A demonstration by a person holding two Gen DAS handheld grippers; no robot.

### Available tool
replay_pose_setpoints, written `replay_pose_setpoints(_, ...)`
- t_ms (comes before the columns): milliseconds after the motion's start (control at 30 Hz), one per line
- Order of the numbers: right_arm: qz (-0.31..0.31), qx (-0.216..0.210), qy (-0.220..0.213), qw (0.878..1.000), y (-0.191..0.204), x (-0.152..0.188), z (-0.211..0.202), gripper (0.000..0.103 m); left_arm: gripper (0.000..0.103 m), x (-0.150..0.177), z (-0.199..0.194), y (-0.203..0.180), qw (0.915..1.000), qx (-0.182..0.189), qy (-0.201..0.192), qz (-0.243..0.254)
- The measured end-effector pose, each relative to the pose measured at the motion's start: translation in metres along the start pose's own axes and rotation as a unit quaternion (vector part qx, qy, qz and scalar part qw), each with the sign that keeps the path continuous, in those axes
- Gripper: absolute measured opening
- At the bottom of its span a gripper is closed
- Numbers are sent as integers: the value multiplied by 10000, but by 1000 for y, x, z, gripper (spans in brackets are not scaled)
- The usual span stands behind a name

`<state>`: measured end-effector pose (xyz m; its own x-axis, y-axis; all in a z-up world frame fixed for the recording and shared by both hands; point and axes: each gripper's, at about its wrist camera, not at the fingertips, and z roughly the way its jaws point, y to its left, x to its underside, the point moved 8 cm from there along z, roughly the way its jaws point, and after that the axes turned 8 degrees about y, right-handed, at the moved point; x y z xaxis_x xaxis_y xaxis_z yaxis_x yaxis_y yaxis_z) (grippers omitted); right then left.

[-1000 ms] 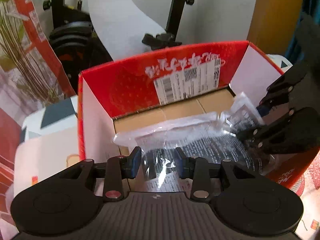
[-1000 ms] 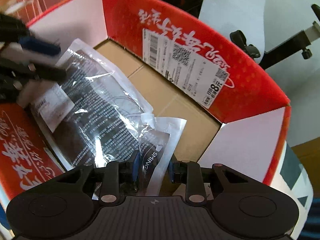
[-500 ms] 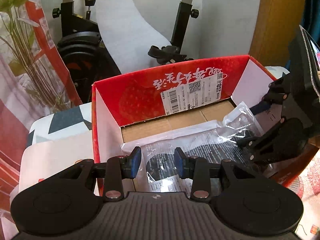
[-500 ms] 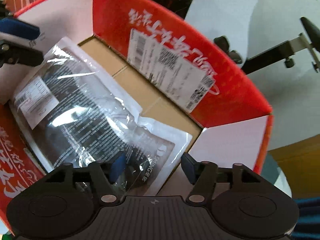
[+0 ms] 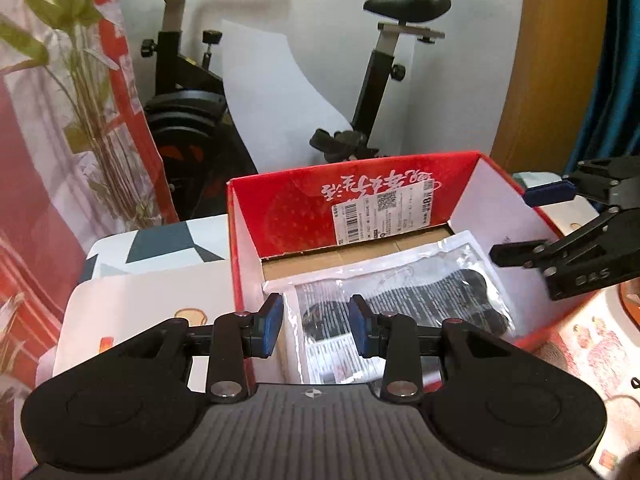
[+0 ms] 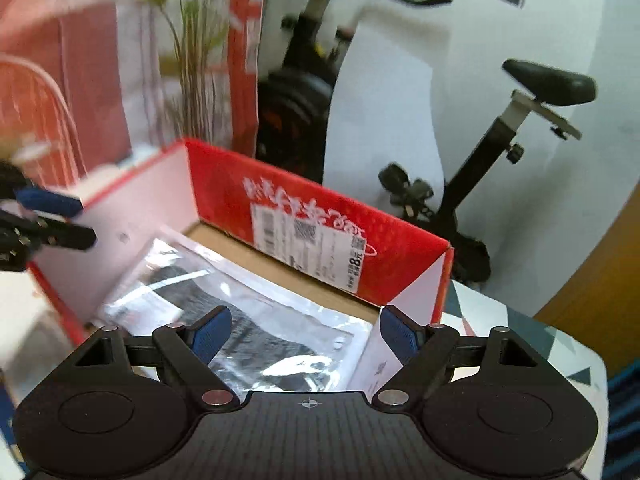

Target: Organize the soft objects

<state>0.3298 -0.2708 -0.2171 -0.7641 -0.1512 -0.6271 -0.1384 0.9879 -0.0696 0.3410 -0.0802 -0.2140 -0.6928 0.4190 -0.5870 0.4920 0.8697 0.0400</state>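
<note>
A clear plastic bag with a dark soft item (image 5: 404, 292) lies flat inside the open red cardboard box (image 5: 304, 204). It also shows in the right wrist view (image 6: 248, 320), in the same box (image 6: 224, 184). My left gripper (image 5: 314, 326) is open and empty, above the box's near edge. My right gripper (image 6: 304, 332) is open wide and empty, above the bag; it shows at the right of the left wrist view (image 5: 532, 224).
An exercise bike (image 5: 372, 92) and a white sheet (image 5: 280, 92) stand behind the box. A patterned curtain with plants (image 5: 60, 120) hangs at the left. The box rests on a patterned cloth surface (image 5: 152, 276). A wooden panel (image 5: 552, 60) is at the right.
Both grippers have let go of the bag and pulled up and back from the box. The right jaws opened wide. The bag now lies flat in the box.
</note>
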Motion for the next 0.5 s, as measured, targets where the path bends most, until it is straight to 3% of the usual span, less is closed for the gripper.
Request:
replay_pose_setpoints(267,710,-415,-590,9949,18,39,-61,77,39,47,-40,0,9993,224,-171,-253)
replay_pose_setpoints(500,819,-861,-364,9922,51,74,-66,72,39,88,-44,2,9986,274,40,-444)
